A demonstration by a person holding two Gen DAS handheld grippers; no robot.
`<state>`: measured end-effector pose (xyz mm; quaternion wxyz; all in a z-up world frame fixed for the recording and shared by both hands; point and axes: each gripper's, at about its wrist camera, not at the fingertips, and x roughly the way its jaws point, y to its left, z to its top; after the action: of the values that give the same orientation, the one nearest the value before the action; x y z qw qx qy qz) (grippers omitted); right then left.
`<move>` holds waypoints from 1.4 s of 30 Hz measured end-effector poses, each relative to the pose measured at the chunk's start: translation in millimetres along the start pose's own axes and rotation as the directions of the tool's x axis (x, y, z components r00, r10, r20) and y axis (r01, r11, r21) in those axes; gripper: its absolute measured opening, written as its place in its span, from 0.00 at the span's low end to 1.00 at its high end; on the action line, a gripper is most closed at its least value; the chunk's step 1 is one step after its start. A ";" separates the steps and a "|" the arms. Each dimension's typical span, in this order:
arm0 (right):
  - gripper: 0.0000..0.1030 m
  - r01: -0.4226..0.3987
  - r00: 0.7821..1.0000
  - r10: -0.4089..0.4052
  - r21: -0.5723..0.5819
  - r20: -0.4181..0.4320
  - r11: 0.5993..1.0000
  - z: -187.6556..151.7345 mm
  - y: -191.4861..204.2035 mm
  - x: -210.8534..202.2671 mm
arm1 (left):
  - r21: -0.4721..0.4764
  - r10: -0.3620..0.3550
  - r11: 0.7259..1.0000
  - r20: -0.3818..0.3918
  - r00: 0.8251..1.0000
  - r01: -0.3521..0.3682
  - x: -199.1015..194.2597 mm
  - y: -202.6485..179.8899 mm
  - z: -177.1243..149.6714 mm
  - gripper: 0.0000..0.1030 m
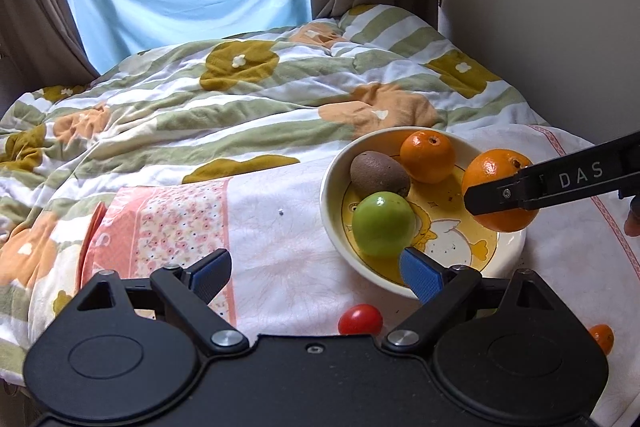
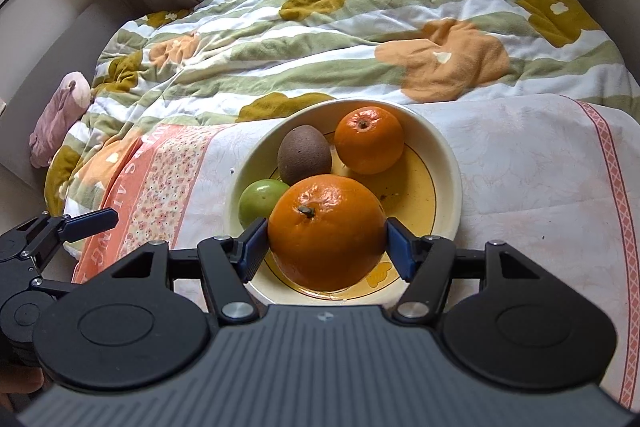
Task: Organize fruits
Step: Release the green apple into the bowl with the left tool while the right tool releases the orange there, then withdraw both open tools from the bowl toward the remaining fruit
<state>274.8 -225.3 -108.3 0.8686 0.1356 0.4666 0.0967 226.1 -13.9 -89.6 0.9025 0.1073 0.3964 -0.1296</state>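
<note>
orange point(image 2: 326, 231) in right tool point(image 2: 327, 247) hides part of bowl point(image 2: 448, 155), green fruit point(image 2: 258, 199).

The bowl point(image 2: 448, 151) is crowded along its left and far side by the green apple point(image 2: 258, 199), the kiwi point(image 2: 304, 155) and an orange point(image 2: 368, 141); only its right half of yellow floor stands bare. Above the near rim the right tool point(image 2: 326, 247), clamped on a second orange point(image 2: 326, 231), blocks approach from the front. The towel point(image 1: 280, 247) left of the bowl lies open beneath the wide-spread left tool point(image 1: 316, 273), while a cherry tomato point(image 1: 360, 319) and a small orange point(image 1: 602, 339) obstruct the near strip.
</note>
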 end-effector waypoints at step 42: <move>1.00 -0.031 0.990 0.050 -0.137 0.134 0.990 -26.8 10.1 -43.3 | -0.162 0.117 0.980 0.012 0.993 -0.114 -68.5 -3.9 -31.8 0.91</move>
<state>228.3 -224.6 -85.2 0.9037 0.0925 0.3951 0.1362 158.3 2.0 -60.0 0.9184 0.0554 0.3892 -0.0458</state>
